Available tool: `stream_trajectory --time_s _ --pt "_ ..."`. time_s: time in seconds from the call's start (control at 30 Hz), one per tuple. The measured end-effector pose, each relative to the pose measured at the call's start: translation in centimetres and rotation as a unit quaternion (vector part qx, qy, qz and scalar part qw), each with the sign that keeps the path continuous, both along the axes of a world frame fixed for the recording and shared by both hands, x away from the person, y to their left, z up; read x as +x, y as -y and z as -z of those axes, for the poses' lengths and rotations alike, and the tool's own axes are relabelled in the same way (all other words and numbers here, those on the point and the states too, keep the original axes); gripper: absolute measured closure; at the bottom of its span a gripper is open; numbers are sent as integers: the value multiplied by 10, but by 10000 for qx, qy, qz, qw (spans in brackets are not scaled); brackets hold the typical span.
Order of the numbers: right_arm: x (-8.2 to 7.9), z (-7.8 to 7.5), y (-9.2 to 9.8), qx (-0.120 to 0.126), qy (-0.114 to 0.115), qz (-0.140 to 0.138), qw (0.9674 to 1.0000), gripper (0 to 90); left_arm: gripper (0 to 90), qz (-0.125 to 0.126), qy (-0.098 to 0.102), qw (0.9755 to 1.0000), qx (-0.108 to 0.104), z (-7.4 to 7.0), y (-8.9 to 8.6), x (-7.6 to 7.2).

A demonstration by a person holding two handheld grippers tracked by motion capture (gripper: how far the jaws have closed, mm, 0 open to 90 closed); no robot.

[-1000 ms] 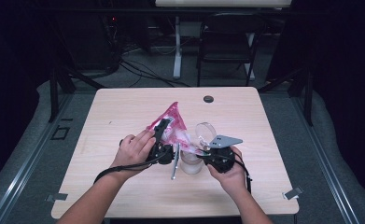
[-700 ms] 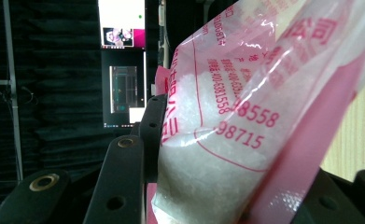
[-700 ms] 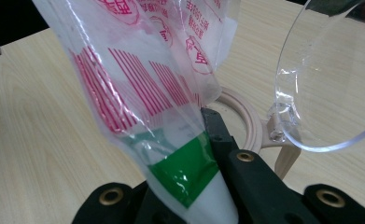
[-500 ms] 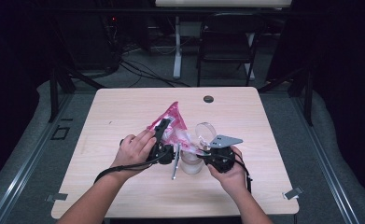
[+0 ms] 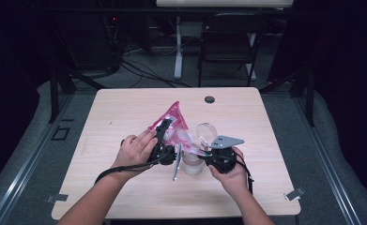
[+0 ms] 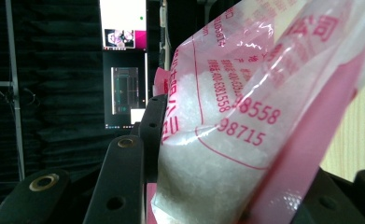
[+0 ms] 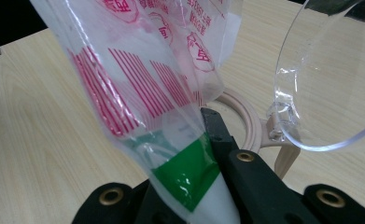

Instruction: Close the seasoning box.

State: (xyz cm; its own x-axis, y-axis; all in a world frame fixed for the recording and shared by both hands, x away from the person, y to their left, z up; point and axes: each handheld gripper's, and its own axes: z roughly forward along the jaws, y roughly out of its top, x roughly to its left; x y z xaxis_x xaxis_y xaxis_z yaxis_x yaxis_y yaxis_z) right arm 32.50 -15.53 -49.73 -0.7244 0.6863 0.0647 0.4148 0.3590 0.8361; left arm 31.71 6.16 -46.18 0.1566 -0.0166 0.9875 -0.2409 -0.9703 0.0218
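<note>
A pink printed plastic bag [image 5: 174, 119] of white granules hangs tilted over the middle of the table. My left gripper [image 5: 166, 129] is shut on its full upper part; in the left gripper view the bag [image 6: 245, 93] bulges between the black jaws of the left gripper [image 6: 227, 154]. My right gripper [image 5: 202, 151] is shut on the bag's lower end, a flat stretch with a green band [image 7: 185, 175], right over a clear jar [image 5: 192, 165]. The jar's beige rim [image 7: 248, 116] and its open clear lid [image 7: 329, 70] stand just behind the jaws of the right gripper [image 7: 189, 154].
A thin metal utensil [image 5: 176, 164] lies beside the jar on the wooden table [image 5: 125, 108]. A small black disc [image 5: 210, 99] sits near the far edge. Behind the table stand a chair [image 5: 228, 42] and cables on the floor.
</note>
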Motion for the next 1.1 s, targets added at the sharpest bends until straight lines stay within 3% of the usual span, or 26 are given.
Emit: stream_trajectory --time_s 0.93,1.1 --pt "0 1 -1 -32 -39 -3 10000 900 634 13 14 10000 18 -1 1 -1" --pt "0 1 -1 -44 -38 2 10000 900 634 -40 -69 10000 45 -1 1 -1"
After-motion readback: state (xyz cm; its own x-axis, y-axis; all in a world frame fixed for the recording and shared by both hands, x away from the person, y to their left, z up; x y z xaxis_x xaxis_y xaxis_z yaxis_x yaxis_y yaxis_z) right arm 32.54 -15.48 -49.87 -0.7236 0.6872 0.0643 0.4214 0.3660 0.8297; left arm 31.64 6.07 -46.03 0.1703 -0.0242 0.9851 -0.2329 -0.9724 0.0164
